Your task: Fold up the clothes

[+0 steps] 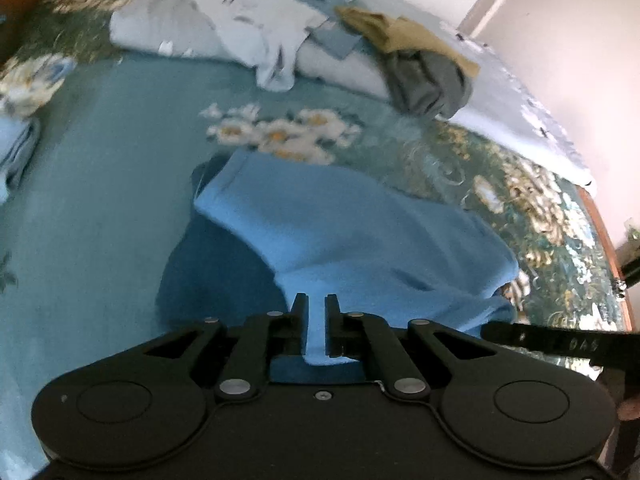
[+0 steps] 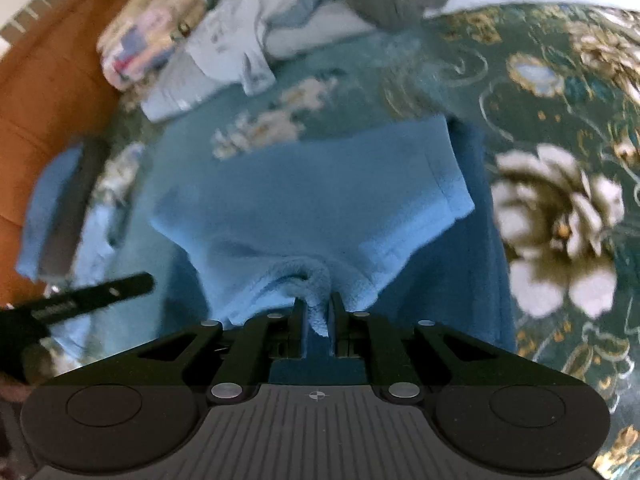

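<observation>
a: where's the blue fleece garment?

b: middle of both frames, lifted over the floral bedspread. the left gripper has its fingers clamped on one edge, the right gripper pinches a bunched edge.

a: free room?

b: plain teal bedspread at left of the left view. a clothes pile crowds the top, a wooden bed edge runs down the right.

Left hand-held gripper, right hand-held gripper: jaws clamped, angled downward.
</observation>
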### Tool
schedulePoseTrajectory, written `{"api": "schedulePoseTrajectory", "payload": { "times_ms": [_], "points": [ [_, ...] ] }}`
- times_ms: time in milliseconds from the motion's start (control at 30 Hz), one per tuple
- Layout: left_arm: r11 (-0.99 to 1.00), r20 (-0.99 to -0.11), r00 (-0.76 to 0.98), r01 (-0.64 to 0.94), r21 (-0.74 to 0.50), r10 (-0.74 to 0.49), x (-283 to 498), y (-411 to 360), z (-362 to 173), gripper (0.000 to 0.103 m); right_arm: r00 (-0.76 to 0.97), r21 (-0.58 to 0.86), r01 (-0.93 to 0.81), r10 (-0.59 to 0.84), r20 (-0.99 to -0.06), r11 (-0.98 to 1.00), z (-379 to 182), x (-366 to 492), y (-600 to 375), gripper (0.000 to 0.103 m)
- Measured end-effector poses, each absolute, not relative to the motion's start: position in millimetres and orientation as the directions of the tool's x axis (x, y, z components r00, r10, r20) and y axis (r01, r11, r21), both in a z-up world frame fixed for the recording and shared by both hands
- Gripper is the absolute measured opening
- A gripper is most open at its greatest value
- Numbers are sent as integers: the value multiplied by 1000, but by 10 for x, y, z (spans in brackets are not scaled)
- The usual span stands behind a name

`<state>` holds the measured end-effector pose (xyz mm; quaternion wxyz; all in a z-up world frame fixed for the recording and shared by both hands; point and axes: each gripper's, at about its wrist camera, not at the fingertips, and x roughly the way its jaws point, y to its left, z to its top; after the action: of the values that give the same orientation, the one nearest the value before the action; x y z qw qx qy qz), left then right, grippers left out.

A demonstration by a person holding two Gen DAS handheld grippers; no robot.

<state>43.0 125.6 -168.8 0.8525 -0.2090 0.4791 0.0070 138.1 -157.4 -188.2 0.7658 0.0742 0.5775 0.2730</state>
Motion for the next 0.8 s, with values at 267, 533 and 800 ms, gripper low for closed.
{"api": "schedulePoseTrajectory", "payload": {
  "times_ms": [267,533,800],
  "points": [
    [873,-832,497,-259,-414,-247,419,1286,-1944,41,175,378,-358,459,-871,854,-2004,1099,-1671,30],
    [941,-862,456,-133,-311,-221,417,1102,-2102,51,262,425,-252,484,-835,869,-1886,1094,-1817,39],
    [988,-883,444,41,-150,-153,448,796,-2242,52,249,329,-317,412,-876,890,-1946,1218,-1520,34]
  ]
}}
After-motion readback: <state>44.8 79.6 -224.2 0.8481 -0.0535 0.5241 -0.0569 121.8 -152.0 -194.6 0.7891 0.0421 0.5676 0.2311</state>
